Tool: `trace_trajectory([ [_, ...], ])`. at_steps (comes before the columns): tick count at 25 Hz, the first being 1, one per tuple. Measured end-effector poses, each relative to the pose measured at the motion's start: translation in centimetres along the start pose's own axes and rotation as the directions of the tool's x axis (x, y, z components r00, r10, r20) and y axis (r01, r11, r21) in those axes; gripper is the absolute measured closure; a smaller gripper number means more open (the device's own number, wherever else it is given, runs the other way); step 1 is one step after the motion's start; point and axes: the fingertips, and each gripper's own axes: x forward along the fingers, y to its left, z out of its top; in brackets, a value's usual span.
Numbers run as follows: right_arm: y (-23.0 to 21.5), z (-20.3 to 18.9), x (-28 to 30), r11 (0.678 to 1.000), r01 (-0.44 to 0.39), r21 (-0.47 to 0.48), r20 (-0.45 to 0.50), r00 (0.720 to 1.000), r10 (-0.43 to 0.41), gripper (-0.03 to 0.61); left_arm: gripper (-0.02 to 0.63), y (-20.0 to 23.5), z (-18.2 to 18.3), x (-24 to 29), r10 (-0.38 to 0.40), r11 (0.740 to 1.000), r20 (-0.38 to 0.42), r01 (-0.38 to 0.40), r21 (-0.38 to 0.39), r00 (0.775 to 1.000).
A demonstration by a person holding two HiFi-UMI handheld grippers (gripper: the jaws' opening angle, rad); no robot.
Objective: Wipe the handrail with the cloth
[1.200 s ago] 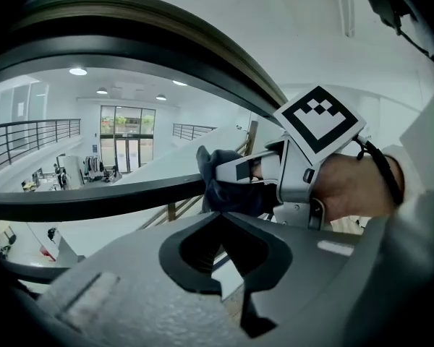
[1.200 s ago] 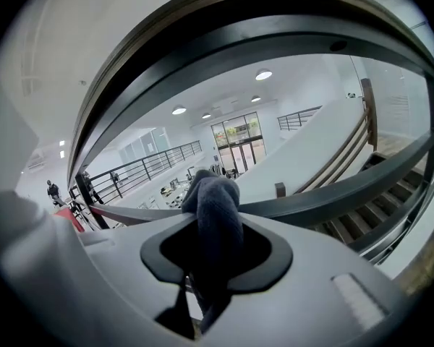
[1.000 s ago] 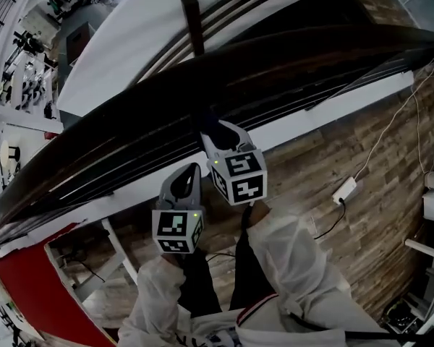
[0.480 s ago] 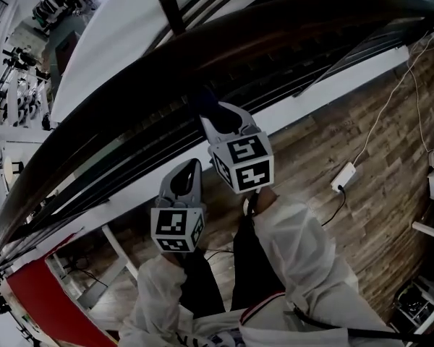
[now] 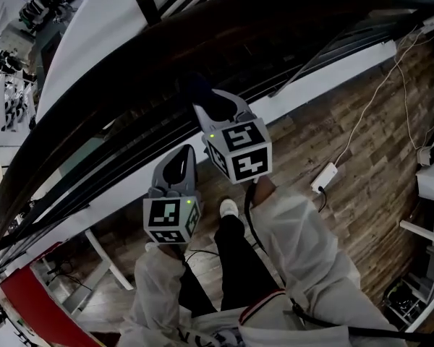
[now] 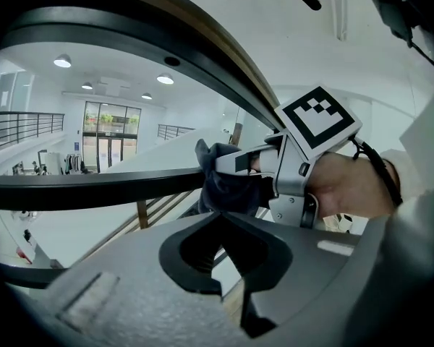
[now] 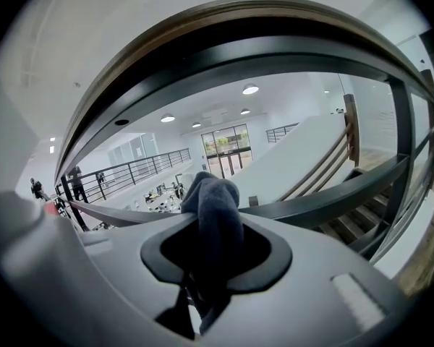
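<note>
Right gripper view: right gripper (image 7: 200, 298) pinches the cloth (image 7: 214, 208), seemingly against a dark rail (image 7: 325, 197), above an atrium (image 7: 228, 157).

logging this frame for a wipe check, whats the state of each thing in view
left gripper: jaws nearly together, holding nothing
right gripper: shut on the cloth
cloth: bunched, up against a dark rail bar
handrail: fixed overhead, whether wiped cannot be told
power strip: lying on the wooden floor, cable attached
</note>
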Motion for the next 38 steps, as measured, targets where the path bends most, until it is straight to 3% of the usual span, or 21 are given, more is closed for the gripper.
trace_trajectory([
  [18, -15.7, 2.2, -3.9, 0.988, 0.148, 0.037, 0.032, 0.988, -0.150, 0.479, 0.612, -10.6, 3.0, 9.5, -0.157, 0.987, 0.008, 0.157, 0.027, 0.988],
  [24, -19.8, 3.6, -4.7, 0.981, 0.192, -0.001, 0.036, 0.981, -0.192, 0.480, 0.612, -13.0, 2.8, 11.4, -0.198, 0.980, 0.001, 0.198, 0.023, 0.980],
  [30, -26.4, 4.4, -6.4, 0.958, 0.286, -0.014, 0.044, 0.958, -0.285, 0.482, 0.612, -15.8, 3.3, 13.3, -0.244, 0.969, 0.007, 0.244, 0.039, 0.970],
  [34, -29.9, 4.6, -7.4, 0.922, 0.377, -0.082, 0.051, 0.926, -0.374, 0.483, 0.612, -16.7, 4.0, 14.1, -0.258, 0.966, 0.023, 0.257, 0.034, 0.966],
  [38, -32.3, 5.0, -8.0, 0.904, 0.420, -0.075, 0.044, 0.907, -0.418, 0.485, 0.612, -17.4, 4.5, 14.3, -0.274, 0.961, 0.031, 0.273, 0.037, 0.961],
])
